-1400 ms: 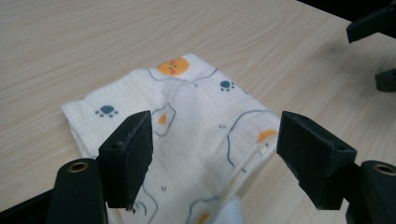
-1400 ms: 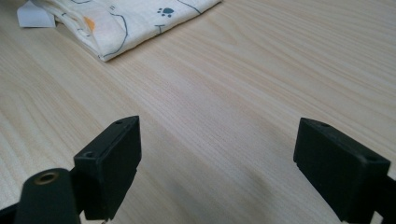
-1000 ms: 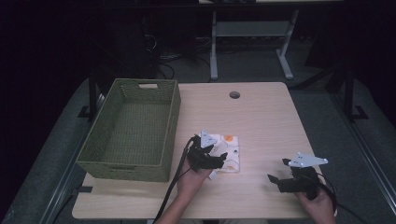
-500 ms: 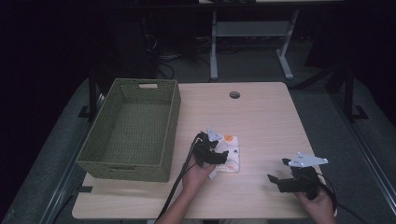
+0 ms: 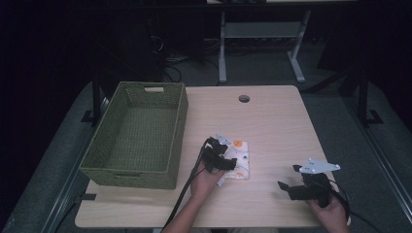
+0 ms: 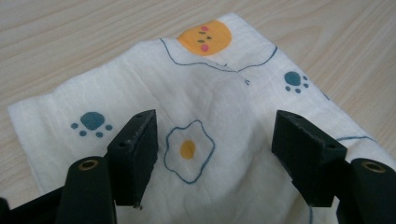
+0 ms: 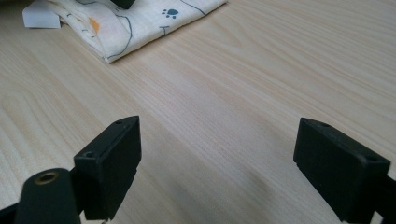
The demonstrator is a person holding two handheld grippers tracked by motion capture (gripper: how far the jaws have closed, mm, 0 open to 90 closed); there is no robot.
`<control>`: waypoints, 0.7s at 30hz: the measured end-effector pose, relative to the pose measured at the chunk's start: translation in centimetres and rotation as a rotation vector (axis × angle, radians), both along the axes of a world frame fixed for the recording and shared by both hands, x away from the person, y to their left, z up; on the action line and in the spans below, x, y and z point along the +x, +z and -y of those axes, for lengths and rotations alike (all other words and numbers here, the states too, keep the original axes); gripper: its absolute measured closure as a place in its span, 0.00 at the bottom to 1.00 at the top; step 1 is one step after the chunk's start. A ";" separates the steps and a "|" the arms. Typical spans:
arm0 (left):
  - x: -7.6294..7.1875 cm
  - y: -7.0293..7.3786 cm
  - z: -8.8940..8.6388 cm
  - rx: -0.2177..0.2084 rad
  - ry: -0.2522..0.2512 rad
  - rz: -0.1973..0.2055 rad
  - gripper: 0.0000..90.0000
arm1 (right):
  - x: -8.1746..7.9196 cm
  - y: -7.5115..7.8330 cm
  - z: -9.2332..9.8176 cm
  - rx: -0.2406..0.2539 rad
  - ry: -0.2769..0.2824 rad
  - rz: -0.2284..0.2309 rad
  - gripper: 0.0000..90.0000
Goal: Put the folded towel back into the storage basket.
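- my left claw hangs wide open right over the folded cloth, one jaw on each side of a fried-egg print; i can't tell if the tips touch the fabric.
- the cloth lies flat on the wooden surface, near its front middle, just to the right of the green woven basket.
- it is white with blue paw prints and an orange round face near its far edge.
- my right claw is also wide open and holds nothing, low over bare wood.
- from the high view that right claw sits near the front right corner, well apart from the cloth.
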State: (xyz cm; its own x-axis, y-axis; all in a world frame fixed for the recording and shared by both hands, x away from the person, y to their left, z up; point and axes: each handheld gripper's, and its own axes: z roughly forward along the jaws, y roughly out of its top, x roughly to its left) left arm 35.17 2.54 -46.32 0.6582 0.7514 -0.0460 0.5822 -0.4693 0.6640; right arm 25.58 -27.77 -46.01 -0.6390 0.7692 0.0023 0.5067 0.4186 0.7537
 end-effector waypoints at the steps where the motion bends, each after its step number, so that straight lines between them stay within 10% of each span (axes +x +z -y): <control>1: 0.0 0.0 0.0 0.000 0.000 0.000 0.37 | 0.0 0.0 0.0 0.000 0.000 0.000 0.16; 21: -0.1 0.2 -0.1 0.056 -0.007 0.031 0.69 | -0.1 0.1 0.0 0.000 -0.001 0.012 0.16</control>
